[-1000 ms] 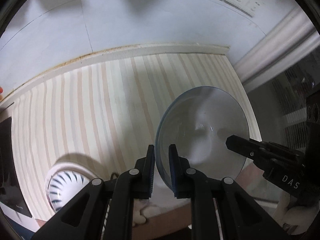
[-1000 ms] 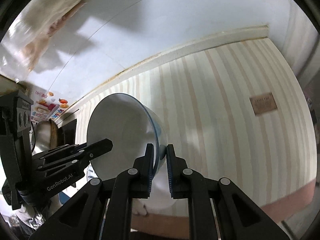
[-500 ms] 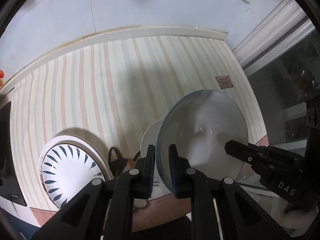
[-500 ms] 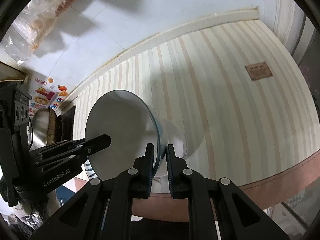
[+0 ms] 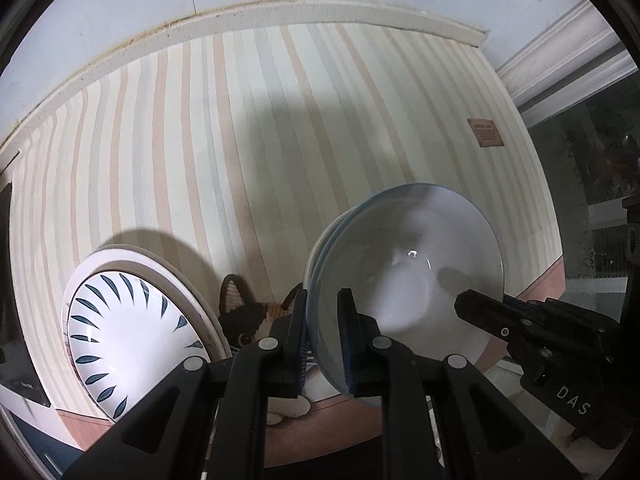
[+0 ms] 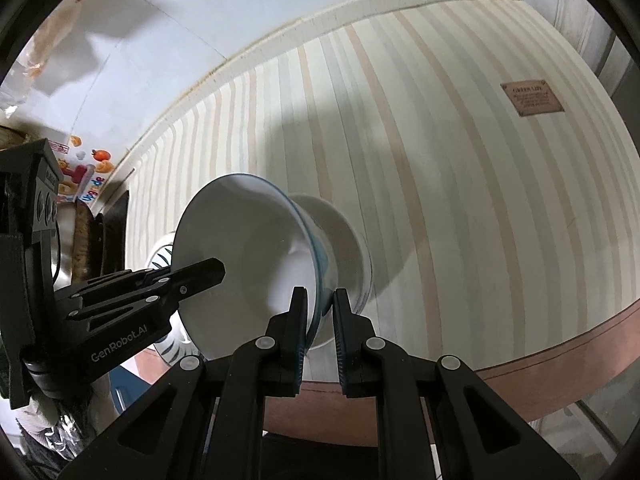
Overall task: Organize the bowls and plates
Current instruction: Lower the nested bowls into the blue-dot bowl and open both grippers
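A white bowl with a blue rim [image 5: 404,264] is held by both grippers on opposite rims. My left gripper [image 5: 323,332] is shut on its left rim. My right gripper [image 6: 320,332] is shut on its right rim, and the bowl also shows in the right wrist view [image 6: 244,256]. The bowl sits nested in or just above a second white bowl [image 6: 344,240] on the striped table; I cannot tell if they touch. A white plate with blue leaf marks [image 5: 132,332] lies to the left, stacked on a larger plate.
The striped tablecloth [image 5: 280,120] covers the table, with a brown label [image 5: 485,132] at the right. A cat-pattern item [image 5: 244,320] lies between plate and bowls. The table's front edge [image 6: 560,340] is near. A wall runs along the back; clutter stands at the left [image 6: 80,168].
Both grippers lowered the bowl toward the table's front, onto the second white bowl. The plate and cat-pattern item came into view at the left.
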`<state>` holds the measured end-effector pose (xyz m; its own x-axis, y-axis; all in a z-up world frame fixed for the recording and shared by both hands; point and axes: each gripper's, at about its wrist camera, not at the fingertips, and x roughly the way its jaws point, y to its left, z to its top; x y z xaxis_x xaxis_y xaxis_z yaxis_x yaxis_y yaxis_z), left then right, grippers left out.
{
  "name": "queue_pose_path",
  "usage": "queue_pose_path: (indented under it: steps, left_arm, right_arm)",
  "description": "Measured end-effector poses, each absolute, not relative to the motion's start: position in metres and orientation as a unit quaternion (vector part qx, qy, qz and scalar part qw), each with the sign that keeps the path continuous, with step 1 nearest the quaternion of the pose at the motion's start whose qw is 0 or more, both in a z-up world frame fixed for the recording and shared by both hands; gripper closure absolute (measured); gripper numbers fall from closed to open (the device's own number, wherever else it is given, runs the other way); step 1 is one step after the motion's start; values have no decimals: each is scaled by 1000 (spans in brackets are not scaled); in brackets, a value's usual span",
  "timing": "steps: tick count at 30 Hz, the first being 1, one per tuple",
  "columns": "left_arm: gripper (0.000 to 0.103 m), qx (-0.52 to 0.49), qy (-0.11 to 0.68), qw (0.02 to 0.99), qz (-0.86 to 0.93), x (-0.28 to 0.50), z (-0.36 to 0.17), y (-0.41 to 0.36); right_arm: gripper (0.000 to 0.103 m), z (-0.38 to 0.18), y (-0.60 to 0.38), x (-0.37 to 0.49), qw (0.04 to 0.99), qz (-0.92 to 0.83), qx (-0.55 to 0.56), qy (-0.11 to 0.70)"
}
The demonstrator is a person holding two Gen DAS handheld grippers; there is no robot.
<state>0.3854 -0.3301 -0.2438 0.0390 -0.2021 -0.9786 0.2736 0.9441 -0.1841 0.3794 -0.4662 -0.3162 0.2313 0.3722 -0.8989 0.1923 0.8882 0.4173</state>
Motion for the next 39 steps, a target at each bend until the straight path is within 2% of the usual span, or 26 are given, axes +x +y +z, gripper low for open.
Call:
queue_pose_path:
  steps: [19,27,29,31,39]
  left_arm:
    - [90,44,684,711,-158,388,-260,-338]
    - [90,69,658,733,-160,367,-229,-331]
    - [87,72,646,743,-159,357,-218,-326]
    - [87,72,638,750,-161,349,-208,-322]
    - [81,65,614,767,-173,320,-171,-308]
  right_arm:
    - [86,-334,-466,391,736,44,219,640]
    - [85,-306,-460,377,757,40,192,624]
    - [80,-292,-453,367,768,39,174,615]
    - [68,-279,-447,357,777,34,162,607]
    - [54,-247,-436,326,792,27,137,594]
